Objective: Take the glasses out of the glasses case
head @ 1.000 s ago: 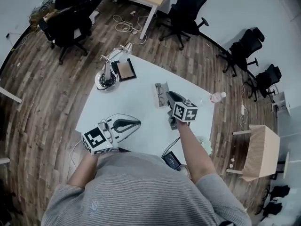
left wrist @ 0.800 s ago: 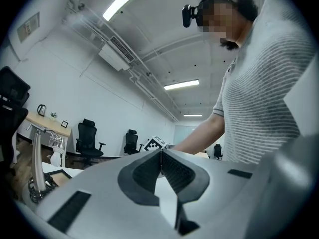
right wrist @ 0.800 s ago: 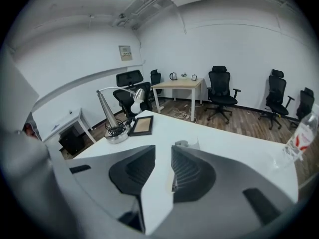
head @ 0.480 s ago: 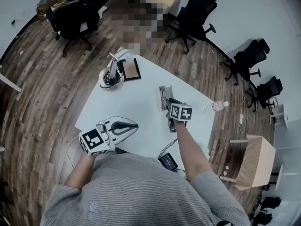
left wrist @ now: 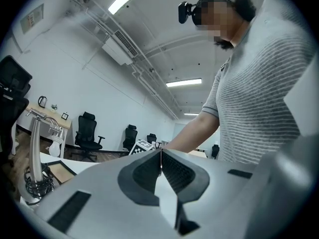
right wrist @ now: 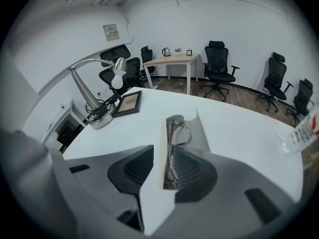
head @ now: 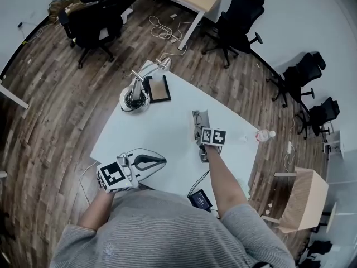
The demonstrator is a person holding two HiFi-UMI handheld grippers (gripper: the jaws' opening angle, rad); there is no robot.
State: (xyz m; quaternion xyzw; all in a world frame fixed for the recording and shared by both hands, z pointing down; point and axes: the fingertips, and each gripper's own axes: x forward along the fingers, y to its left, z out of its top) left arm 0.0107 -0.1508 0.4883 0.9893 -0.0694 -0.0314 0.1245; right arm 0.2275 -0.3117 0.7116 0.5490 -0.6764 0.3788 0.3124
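On the white table [head: 162, 124] lies the grey glasses case [head: 198, 118], lid open. In the right gripper view the thin-rimmed glasses [right wrist: 180, 132] rest inside the case [right wrist: 202, 133]. My right gripper [right wrist: 162, 156] is open by a narrow gap and straddles the near end of the case, the glasses' frame lying against its right pad. The head view shows that gripper [head: 200, 129] right at the case. My left gripper [head: 163, 161] hovers at the table's front left, away from the case. Its pads [left wrist: 160, 163] are pressed together on nothing.
A silver desk lamp [head: 136, 91] and a picture frame [head: 159, 88] stand at the table's far left. A plastic bottle [head: 262, 134] lies at the right edge, and a small black device [head: 201, 195] with a cable at the front. Office chairs surround the table.
My right gripper has moved forward onto the near end of the case. The left gripper has stayed near the table's front edge. The head camera has shifted slightly.
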